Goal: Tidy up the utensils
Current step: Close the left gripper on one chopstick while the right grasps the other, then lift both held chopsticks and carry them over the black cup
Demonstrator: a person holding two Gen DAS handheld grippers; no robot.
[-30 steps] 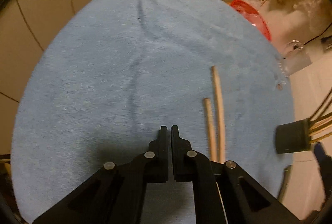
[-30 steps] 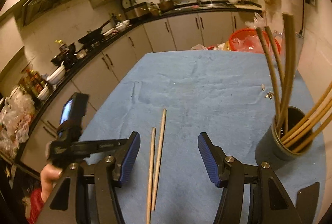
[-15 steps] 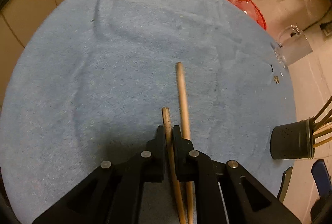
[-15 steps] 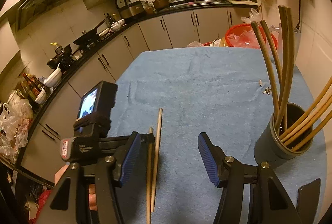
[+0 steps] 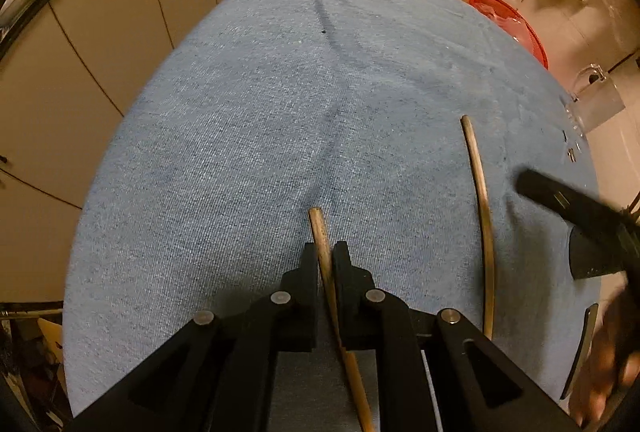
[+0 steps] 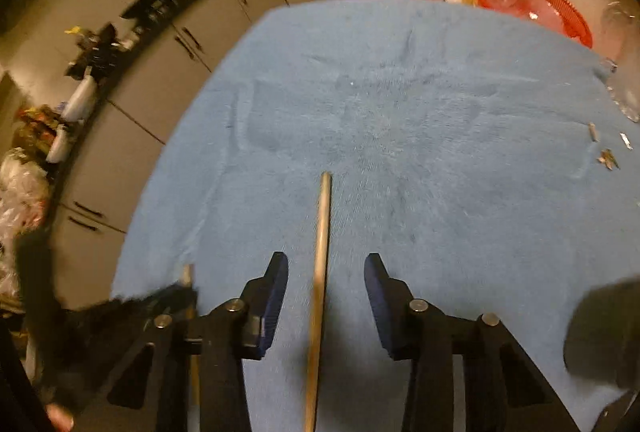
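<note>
Left claw (image 5: 325, 256) pinches one thin wooden chopstick (image 5: 320, 232) near its end for lifting; right claw (image 6: 326, 272) gapes wide, straddling the second wooden chopstick (image 6: 323, 224) lying on the blue-cloth worktop (image 6: 400, 112), lined up to grab it.

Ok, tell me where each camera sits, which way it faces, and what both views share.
Left wrist: on the left tool, looking forward and down over the blue cloth-covered table; its black fingers clamp one wooden chopstick.
Right wrist: on the right tool, facing the same table toward the cabinets; its blue-padded fingers stand open around a second wooden chopstick lying on the cloth.
Shared: the table, the red plastic basket and the second chopstick.
</note>
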